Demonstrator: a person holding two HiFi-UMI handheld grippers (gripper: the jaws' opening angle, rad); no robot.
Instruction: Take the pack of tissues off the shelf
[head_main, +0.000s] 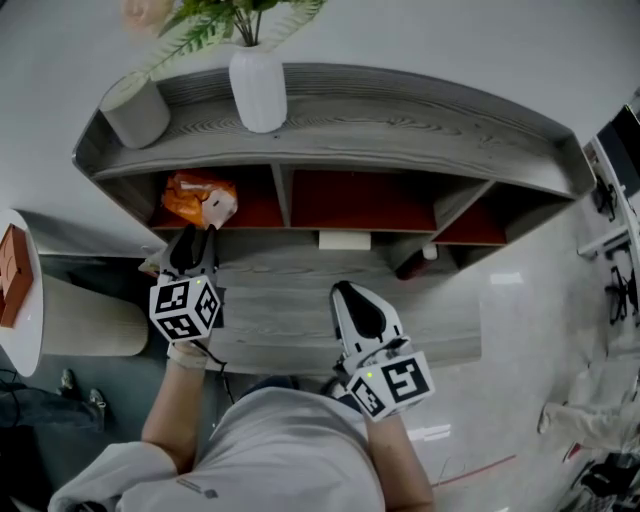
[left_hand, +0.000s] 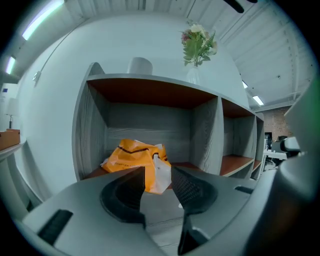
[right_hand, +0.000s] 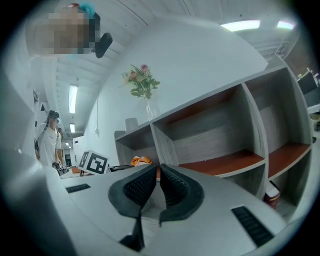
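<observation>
The orange pack of tissues (head_main: 193, 194) lay crumpled in the leftmost compartment of the grey shelf (head_main: 400, 128), on its red-brown board, with a white end turned toward the near side. The left tongs (head_main: 197, 236) pointed straight into that compartment with the tips just short of the pack. In the left gripper view the left tongs (left_hand: 157, 172) stood apart, and the white end of the pack (left_hand: 131, 154) showed in the gap beyond the tips; I could not tell whether they touched it.

The right tongs (head_main: 352, 296) hung well to the right, over the grey wood-grain surface (head_main: 270, 300) in front of the shelf. In the right gripper view they (right_hand: 158, 173) were drawn nearly together with nothing between them. The pack (right_hand: 139, 160) showed small and far off to the left in that view.

On top of the shelf stood a white vase (head_main: 258, 88) with flowers, and to its left a grey pot (head_main: 134, 110). A round white table (head_main: 28, 318) sat at the far left of the room.
</observation>
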